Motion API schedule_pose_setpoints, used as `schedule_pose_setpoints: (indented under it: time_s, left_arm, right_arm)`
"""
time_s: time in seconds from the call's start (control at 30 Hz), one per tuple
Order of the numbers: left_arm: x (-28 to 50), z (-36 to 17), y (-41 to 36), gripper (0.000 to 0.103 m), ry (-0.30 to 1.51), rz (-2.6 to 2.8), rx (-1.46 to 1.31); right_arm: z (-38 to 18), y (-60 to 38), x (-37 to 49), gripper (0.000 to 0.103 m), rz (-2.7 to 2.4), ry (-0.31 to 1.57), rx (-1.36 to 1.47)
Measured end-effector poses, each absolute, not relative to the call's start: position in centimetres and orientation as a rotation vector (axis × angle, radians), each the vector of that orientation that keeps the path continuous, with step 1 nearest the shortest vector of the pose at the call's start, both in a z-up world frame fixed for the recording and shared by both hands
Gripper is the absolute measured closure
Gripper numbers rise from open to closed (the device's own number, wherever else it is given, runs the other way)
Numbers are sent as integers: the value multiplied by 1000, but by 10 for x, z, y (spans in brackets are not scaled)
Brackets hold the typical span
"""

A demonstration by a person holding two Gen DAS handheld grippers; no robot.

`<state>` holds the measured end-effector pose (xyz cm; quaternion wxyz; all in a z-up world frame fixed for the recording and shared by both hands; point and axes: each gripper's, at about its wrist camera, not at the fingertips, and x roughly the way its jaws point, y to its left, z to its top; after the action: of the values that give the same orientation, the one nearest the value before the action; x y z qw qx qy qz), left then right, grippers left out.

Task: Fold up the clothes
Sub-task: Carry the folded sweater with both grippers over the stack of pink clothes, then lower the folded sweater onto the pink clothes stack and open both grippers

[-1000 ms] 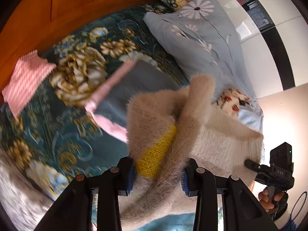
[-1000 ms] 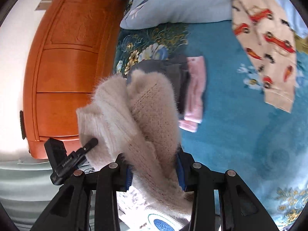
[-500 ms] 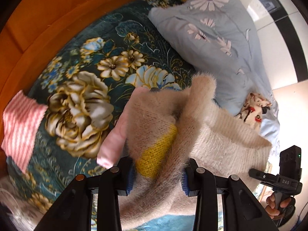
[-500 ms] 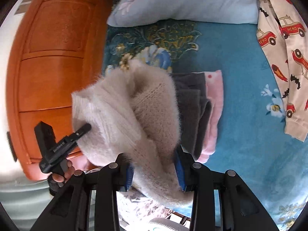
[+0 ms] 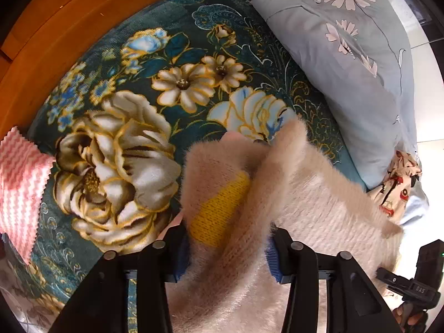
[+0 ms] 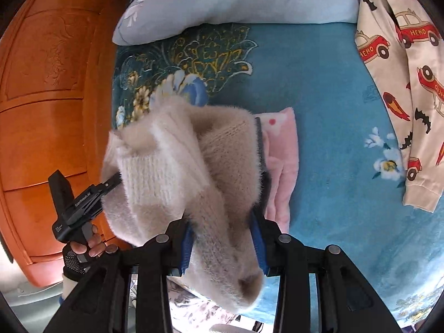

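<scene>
A fluffy cream sweater [image 5: 319,211] with a yellow patch [image 5: 219,208] hangs bunched between both grippers above the bed. My left gripper [image 5: 227,252] is shut on one bunched end. My right gripper [image 6: 223,241] is shut on the other end of the sweater [image 6: 172,172]. The left gripper also shows in the right wrist view [image 6: 111,184], at the sweater's left edge. The right gripper shows in the left wrist view [image 5: 388,276] at the lower right. A folded pink and grey garment [image 6: 280,161] lies on the bed under the sweater, mostly hidden.
A floral teal bedspread [image 5: 138,144] covers the bed. A light blue pillow [image 5: 347,63] lies at its head. A car-print pyjama top [image 6: 402,83] lies to the right. A pink striped cloth [image 5: 19,183] lies at the left edge. A wooden headboard [image 6: 47,97] stands alongside.
Both grippers have carried the sweater forward over the bed, toward the headboard and pillow. The sweater now covers most of the folded pink and grey garment.
</scene>
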<state>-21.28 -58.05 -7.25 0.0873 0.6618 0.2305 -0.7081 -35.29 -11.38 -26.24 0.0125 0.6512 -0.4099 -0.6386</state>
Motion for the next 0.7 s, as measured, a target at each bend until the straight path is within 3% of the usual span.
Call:
schedule_pose_setpoints:
  time_s: [0.1, 0.33, 0.7]
  left_arm:
    - [-211, -80, -586, 41, 714, -2090, 1955]
    - [-193, -50, -598, 41, 831, -2152, 1837]
    - [-142, 25, -578, 40, 724, -2395, 1615]
  right_arm:
    - [-267, -115, -354, 61, -2003, -1277, 2048]
    - [-246, -117, -358, 60, -2023, -1172, 2037]
    - [-184, -128, -355, 60, -2269, -860, 1888]
